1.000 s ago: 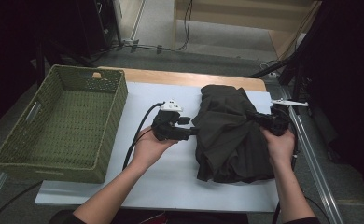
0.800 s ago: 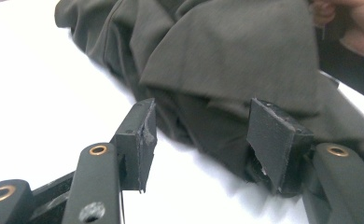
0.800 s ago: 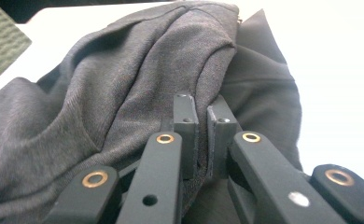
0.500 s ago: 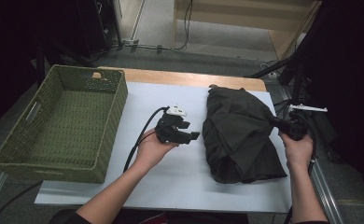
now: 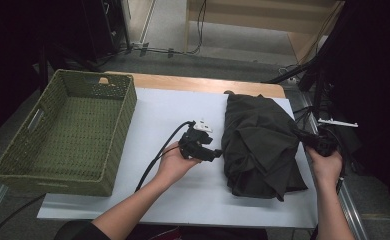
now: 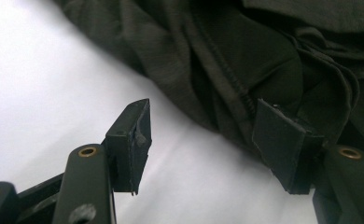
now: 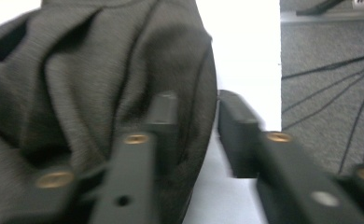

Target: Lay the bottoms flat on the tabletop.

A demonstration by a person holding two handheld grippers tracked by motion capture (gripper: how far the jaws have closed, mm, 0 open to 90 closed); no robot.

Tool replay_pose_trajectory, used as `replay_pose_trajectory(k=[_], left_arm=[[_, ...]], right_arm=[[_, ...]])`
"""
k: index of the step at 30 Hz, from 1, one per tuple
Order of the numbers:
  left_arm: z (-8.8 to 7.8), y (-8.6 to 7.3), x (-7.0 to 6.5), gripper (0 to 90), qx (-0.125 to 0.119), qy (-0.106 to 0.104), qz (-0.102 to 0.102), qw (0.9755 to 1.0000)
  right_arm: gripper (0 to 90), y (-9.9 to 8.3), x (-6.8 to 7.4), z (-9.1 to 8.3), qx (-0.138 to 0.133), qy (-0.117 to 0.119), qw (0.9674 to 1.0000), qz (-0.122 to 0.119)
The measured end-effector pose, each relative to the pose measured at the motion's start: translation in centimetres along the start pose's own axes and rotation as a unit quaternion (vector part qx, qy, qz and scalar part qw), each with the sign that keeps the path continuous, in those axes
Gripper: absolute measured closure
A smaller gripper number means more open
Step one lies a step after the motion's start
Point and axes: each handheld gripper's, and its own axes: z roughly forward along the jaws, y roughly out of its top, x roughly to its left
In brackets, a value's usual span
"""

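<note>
Left gripper [image 5: 214, 155] sits just beside the near-left edge of the dark garment [image 5: 261, 142], jaws apart and have just been opening a little wider; left gripper view shows a fold of cloth between the pads, not pinched. Right gripper [image 5: 303, 136] at the garment's right edge; its jaws have just been opening, cloth edge lying loose between them, nothing clamped. Garment lies bunched and half-folded on the white counter [image 5: 148, 115], right of centre, well apart from the green woven basket [image 5: 114, 145] at left. Step in hand, by my reading: re-gripping between folds. Next move likely calls for both grippers closing on opposite edges, then lifting evenly.
</note>
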Motion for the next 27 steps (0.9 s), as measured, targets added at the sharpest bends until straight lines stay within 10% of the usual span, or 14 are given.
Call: replay_pose_trajectory(k=[11,16,22,27], left_arm=[[3.0,0.2,-1.1,40.3,0.015,-0.026,0.003,0.9995],[4.1,-0.1,-1.3,58.3,0.014,-0.048,-0.014,0.9987],[4.9,-0.3,-1.1,80.6,0.013,-0.106,-0.049,0.9931],[3.8,0.0,-1.9,88.3,0.02,-0.114,-0.038,0.9925]], right_arm=[[47.6,-0.4,3.6,-2.2,-0.017,0.03,0.9985,-0.042],[45.2,-0.4,6.2,-2.7,-0.014,0.055,0.9961,-0.068],[39.4,-0.7,9.6,-2.6,-0.001,0.116,0.9871,-0.111],[30.5,-1.8,11.4,-1.8,0.013,0.132,0.9818,-0.136]])
